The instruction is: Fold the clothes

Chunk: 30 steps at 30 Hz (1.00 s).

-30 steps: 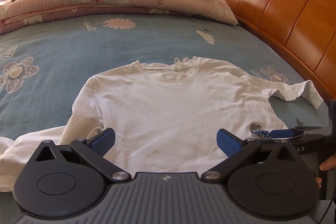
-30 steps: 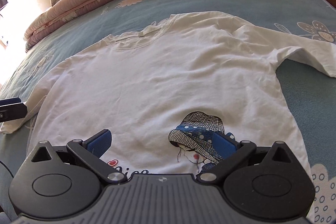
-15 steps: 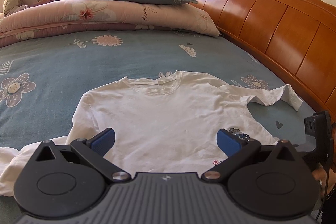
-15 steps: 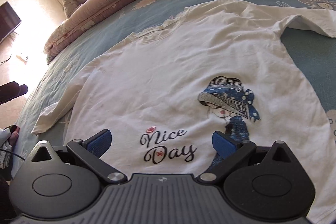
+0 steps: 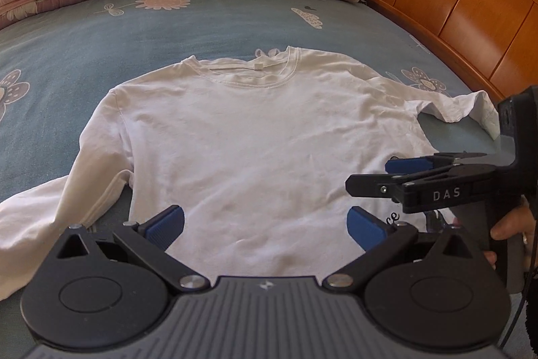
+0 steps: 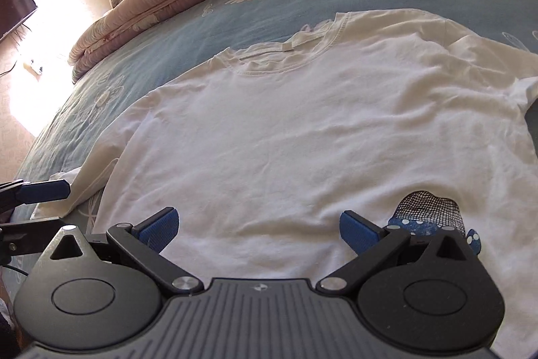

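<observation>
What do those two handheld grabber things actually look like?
Each is black plastic: the left gripper and right gripper have a ribbed grey centre plate, two round discs, angled link arms with silver rivets, and blue ridged fingertips. From the side, the right one reads "DAS" in white; a thin black cable trails below.

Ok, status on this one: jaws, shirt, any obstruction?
Left gripper open, right gripper open, both empty. White shirt spread on bed, unfolded. Nothing on it.

both grippers, left gripper (image 5: 265, 226) and right gripper (image 6: 259, 226), hover side by side, jaws spread wide.
</observation>
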Each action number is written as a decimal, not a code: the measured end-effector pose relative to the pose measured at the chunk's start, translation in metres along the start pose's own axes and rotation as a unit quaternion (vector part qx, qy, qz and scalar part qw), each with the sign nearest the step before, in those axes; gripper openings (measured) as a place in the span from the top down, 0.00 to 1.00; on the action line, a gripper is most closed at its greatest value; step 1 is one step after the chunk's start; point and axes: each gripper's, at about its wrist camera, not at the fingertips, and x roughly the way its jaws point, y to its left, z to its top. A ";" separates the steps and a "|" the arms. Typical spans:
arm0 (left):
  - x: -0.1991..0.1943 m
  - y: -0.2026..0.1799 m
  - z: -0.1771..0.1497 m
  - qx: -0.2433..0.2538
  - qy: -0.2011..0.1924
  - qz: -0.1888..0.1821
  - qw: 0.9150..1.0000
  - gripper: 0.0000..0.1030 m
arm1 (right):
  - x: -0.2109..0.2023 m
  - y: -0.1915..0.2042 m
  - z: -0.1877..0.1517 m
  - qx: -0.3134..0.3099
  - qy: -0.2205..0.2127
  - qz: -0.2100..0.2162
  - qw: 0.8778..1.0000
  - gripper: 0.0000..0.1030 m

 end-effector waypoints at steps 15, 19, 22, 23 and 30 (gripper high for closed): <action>0.064 -0.016 -0.022 0.075 -0.003 0.027 0.997 0.01 | 0.039 -0.030 0.005 -0.143 0.005 -0.109 0.984 0.00; 0.066 -0.017 -0.023 0.080 -0.019 0.026 0.996 0.01 | 0.034 -0.033 0.014 -0.149 -0.003 -0.083 0.985 0.00; 0.067 -0.017 -0.023 0.081 -0.023 0.025 0.996 0.01 | 0.031 -0.033 0.028 -0.140 -0.015 -0.047 0.989 0.00; 0.067 -0.016 -0.023 0.080 -0.023 0.023 0.996 0.01 | 0.039 -0.032 0.035 -0.139 -0.003 -0.041 0.989 0.00; 0.068 -0.013 -0.024 0.087 -0.031 0.015 0.996 0.01 | 0.092 -0.050 0.083 -0.132 -0.008 -0.098 0.986 0.00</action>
